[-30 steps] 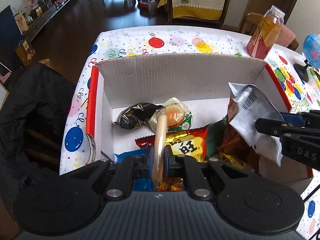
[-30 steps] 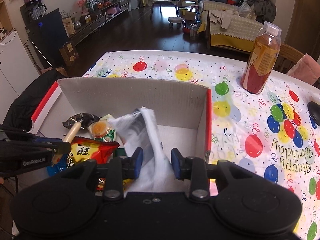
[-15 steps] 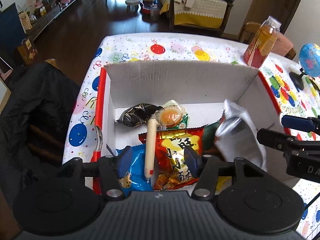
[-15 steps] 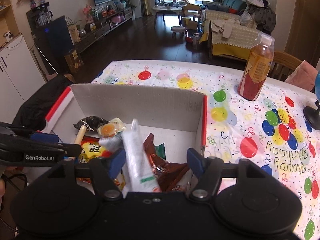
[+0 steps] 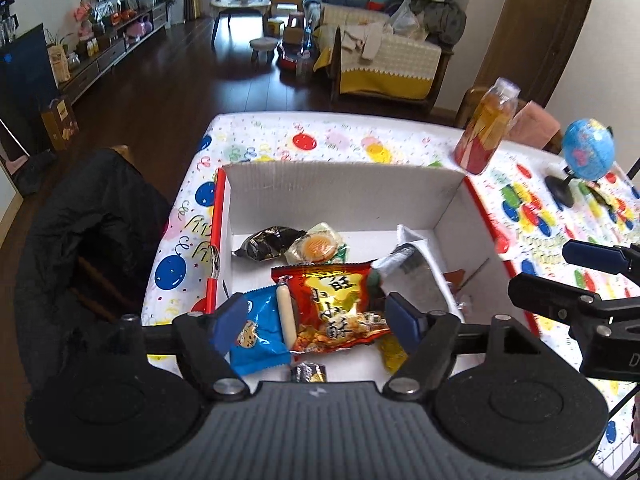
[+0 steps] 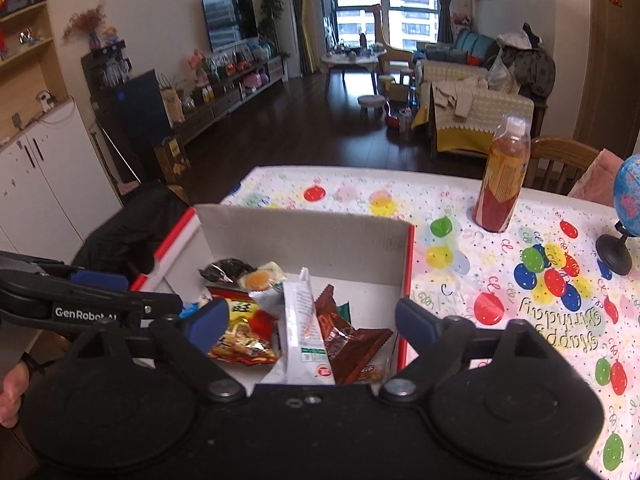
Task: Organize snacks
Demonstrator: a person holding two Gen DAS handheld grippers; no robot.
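Now both drops are done, by my reading: the left tongs (image 5: 316, 320) stand wide with nothing between the pads, having just been opening, and the sausage (image 5: 287, 312) lies below them on the blue pack (image 5: 256, 332), beside the red bag (image 5: 336, 304). The right tongs (image 6: 312, 320) have likewise just been opening and gape wide and empty; the white pack (image 6: 306, 332) leans in the box (image 6: 304, 236) straight ahead of them, propped against the brown wrapper (image 6: 348, 340) on its right.

Other snacks sit further off toward the box's far wall: a dark packet (image 5: 268, 242) and a clear one with an orange round (image 5: 318, 245). I see no loose snack on the table (image 6: 500, 288) from either camera, only a bottle (image 6: 502, 176) and a globe (image 6: 628, 196) well off to the right, so the next move calls for pulling clear of the box and looking for whatever is left to collect.

Both tongs point steeply down into the box, side by side, the left one's fingers (image 6: 100, 280) showing at the left of my right camera. A hand (image 6: 12, 396) shows at that view's lower left edge.
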